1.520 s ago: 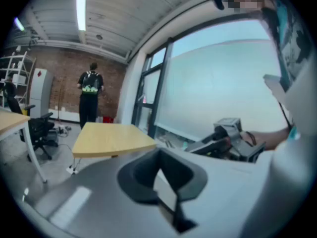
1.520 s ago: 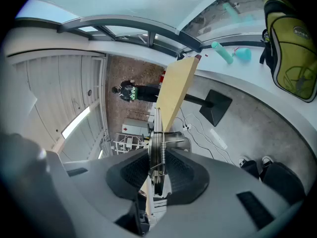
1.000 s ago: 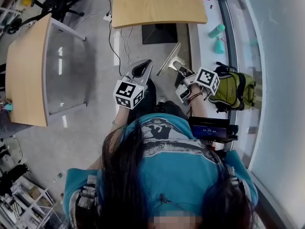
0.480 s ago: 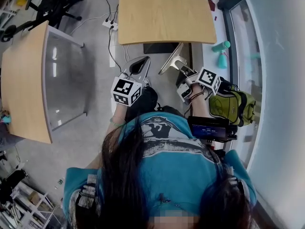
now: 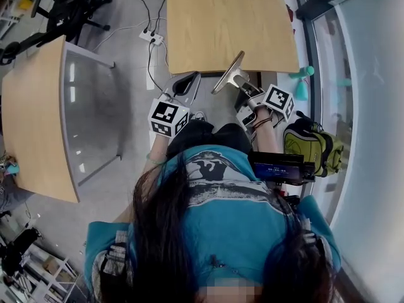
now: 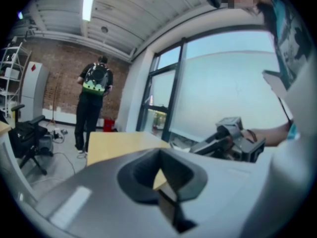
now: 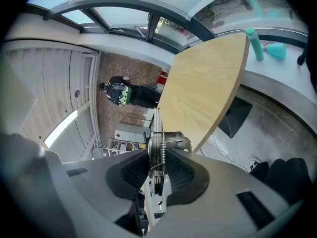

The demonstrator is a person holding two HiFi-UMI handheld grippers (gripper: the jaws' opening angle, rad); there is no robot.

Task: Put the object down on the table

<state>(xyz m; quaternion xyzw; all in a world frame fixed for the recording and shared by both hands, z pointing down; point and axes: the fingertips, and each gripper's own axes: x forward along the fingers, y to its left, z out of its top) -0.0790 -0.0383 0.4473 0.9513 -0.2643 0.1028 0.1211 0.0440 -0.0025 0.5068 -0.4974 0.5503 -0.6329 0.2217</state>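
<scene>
Daylight is pouring in through the big window [image 5: 372,106] on the right of the head view, washing that side pale. In the left gripper view it is blowing out to near white. The glass panel [image 5: 88,106] at the left is throwing back streaky reflections. The wooden table [image 5: 227,24] is lying evenly lit, casting a soft shadow under its near edge. A ceiling strip light [image 6: 89,1] is glaring in the left gripper view, where the left tool [image 6: 159,172] is looking soft and out of focus. Both gripper views are bending straight lines hard and darkening to black at the corners. The metal object [image 7: 159,138] held in the right tool [image 7: 156,180] is showing crisp.
</scene>
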